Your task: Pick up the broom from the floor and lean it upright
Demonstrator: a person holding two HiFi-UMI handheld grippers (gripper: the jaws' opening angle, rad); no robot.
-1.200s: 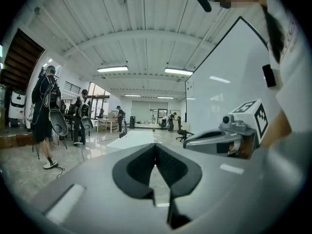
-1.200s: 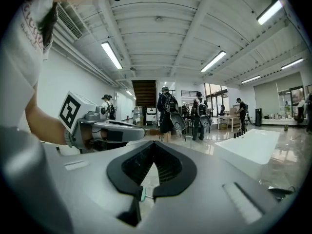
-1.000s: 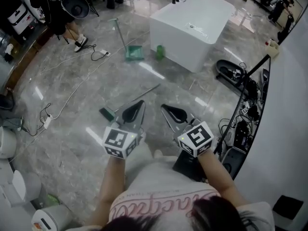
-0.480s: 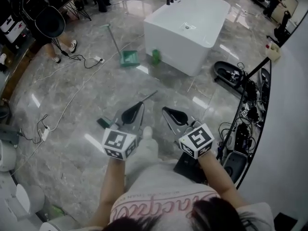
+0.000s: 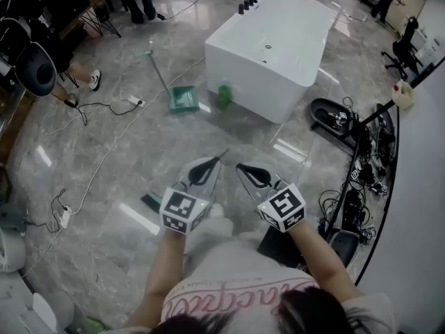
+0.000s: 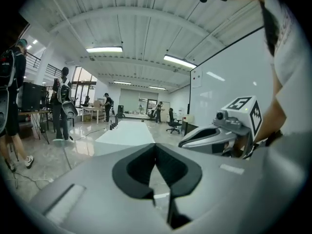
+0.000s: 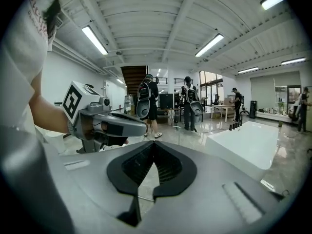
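The broom lies flat on the grey marble floor. In the head view its green head [image 5: 151, 200] shows left of my left gripper, and the thin metal handle [image 5: 223, 154] comes out past that gripper's tips; the part between is hidden. My left gripper [image 5: 217, 161] hangs above the handle, shut and empty. My right gripper [image 5: 239, 166] is close beside it on the right, also shut with nothing in it. In the left gripper view the jaws [image 6: 156, 146] meet, and in the right gripper view the jaws [image 7: 153, 143] meet too.
A white tub-like block [image 5: 268, 47] stands ahead, with a green long-handled dustpan [image 5: 182, 97] and a green bottle [image 5: 224, 96] at its near side. Cables [image 5: 104, 127] trail over the floor at left. Black gear and cords [image 5: 351, 179] line the right wall. People stand far left.
Both grippers have moved forward and a little down together. The broom now lies nearer, its handle passing under the left gripper. Both stay shut.
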